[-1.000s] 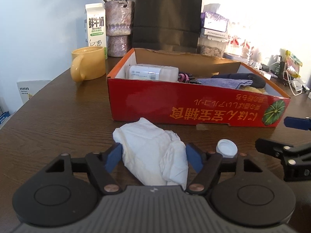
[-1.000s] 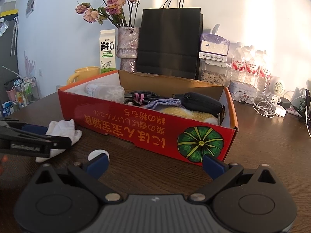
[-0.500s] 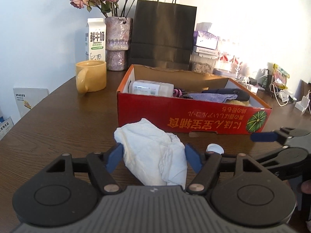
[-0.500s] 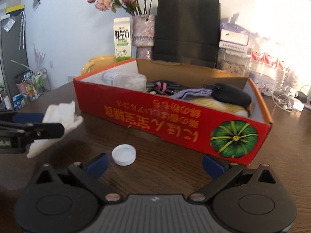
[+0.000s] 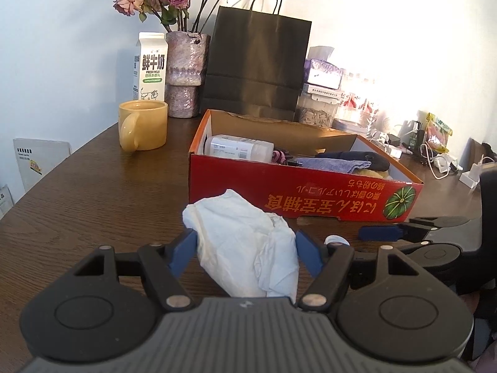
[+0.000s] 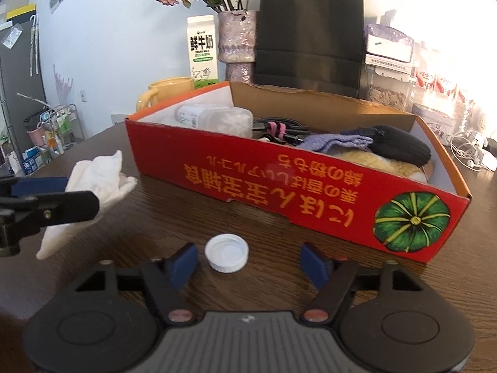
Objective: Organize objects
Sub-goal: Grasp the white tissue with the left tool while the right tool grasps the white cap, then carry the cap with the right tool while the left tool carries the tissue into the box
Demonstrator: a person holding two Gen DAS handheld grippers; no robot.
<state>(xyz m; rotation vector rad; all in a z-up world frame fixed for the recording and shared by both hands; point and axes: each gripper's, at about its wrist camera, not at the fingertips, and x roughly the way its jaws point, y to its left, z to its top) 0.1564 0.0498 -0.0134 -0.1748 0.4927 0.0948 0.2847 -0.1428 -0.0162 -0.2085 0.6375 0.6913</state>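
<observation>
A crumpled white cloth [image 5: 245, 245] hangs between the blue pads of my left gripper [image 5: 245, 250], which is shut on it just above the brown table. In the right wrist view the same cloth [image 6: 99, 174] droops from that gripper's black finger [image 6: 62, 209] at the left. A white bottle cap [image 6: 226, 252] lies open side up on the table between the fingers of my right gripper [image 6: 250, 264]. Its jaws are closing, and the pads stand apart from the cap. The red cardboard box [image 6: 248, 171] sits just behind, holding a white bottle, cables, a purple cloth and a black pouch.
A yellow mug [image 5: 143, 124], a milk carton [image 5: 151, 65], a vase of dried roses [image 5: 184, 74] and a black paper bag [image 5: 257, 62] stand behind the box [image 5: 279, 186]. Jars, chargers and cables crowd the far right [image 5: 435, 152]. The table edge curves at the left.
My right gripper has come in over the white cap, which now lies between its fingers, and its jaws have narrowed. My left gripper has drawn back from the box, still holding the cloth.
</observation>
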